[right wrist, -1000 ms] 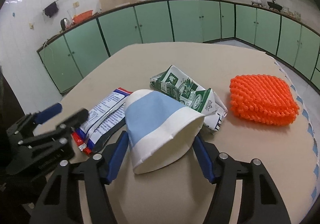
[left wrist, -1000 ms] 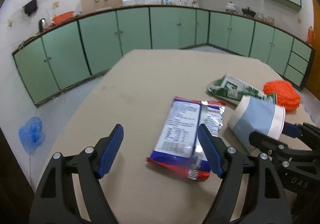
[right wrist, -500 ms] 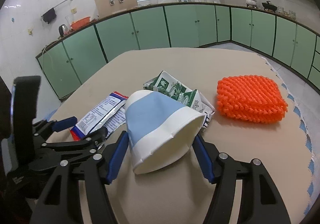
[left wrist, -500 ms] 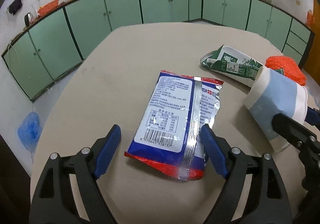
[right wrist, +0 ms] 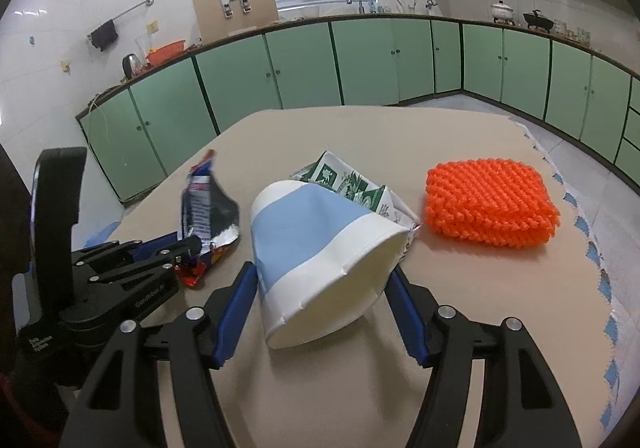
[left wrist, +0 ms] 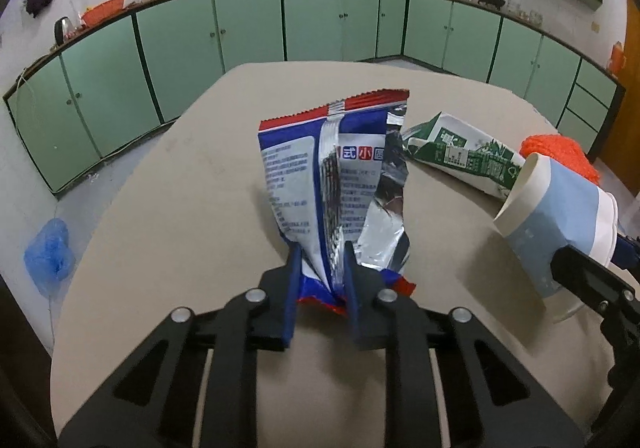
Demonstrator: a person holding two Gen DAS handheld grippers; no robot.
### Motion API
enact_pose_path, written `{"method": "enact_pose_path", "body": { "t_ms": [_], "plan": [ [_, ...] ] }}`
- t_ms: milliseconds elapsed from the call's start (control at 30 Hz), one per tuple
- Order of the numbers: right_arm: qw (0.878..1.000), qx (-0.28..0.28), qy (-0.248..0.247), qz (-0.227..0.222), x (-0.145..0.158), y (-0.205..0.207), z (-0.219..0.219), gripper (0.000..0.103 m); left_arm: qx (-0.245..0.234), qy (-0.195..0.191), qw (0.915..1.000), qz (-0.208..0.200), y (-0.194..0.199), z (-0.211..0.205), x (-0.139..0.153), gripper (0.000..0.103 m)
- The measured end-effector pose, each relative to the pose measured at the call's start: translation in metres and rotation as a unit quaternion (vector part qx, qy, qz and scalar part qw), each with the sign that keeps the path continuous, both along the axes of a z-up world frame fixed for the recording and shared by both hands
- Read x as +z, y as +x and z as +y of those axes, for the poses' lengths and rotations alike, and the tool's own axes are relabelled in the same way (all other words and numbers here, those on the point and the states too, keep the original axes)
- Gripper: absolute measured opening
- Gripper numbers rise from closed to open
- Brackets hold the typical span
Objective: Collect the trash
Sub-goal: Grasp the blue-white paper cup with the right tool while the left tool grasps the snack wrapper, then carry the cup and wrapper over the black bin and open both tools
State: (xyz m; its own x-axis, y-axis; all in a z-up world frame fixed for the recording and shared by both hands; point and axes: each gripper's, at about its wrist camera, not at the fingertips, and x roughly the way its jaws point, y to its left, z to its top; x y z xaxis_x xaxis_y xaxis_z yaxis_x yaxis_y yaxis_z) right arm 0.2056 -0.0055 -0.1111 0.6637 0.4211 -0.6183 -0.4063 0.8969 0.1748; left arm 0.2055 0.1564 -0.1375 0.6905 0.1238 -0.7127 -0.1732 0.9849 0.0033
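Item, centre frame: snack wrapper (left wrist: 340, 184), my left gripper (left wrist: 320, 264) jaws just closed, pinching its lower edge. Right gripper (right wrist: 320, 288) jaws clasp paper cup (right wrist: 320, 240). Step: pickup; next, carry both to a bin.

A crinkled foil snack wrapper (left wrist: 336, 184), blue and white with a red serrated edge, stands upright near the middle of the table, its lower end pinched and creased. A squashed green-and-white drink carton (left wrist: 464, 156) lies flat toward the table's far right side. In front of it, a blue-and-white paper cup (right wrist: 316, 248) lies tilted on its side, lifted, its dented rim facing the near edge.
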Motion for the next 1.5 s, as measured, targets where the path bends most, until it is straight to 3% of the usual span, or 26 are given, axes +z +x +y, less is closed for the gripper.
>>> {"method": "enact_pose_path", "body": {
  "t_ms": [267,700,1100,1500],
  "plan": [
    [1.0,-0.014,0.01,-0.022,0.017,-0.012,-0.023,0.064,-0.026,0.004,0.9995,-0.018,-0.015,-0.023,0.014,0.015],
    [0.997,-0.052,0.009,-0.059,0.049,-0.05,-0.087,0.064,-0.093,-0.006,0.9938,-0.06,-0.031,-0.105,0.045,0.015],
    [0.989,-0.123,0.014,-0.079,0.066,-0.077,-0.162,0.064,-0.157,-0.019,0.9841,-0.08,-0.036,-0.185,0.053,0.015],
    [0.976,-0.202,0.008,-0.085,0.068,-0.106,-0.24,0.064,-0.231,-0.03,0.969,-0.082,-0.045,-0.267,0.048,0.015]
  ]
}}
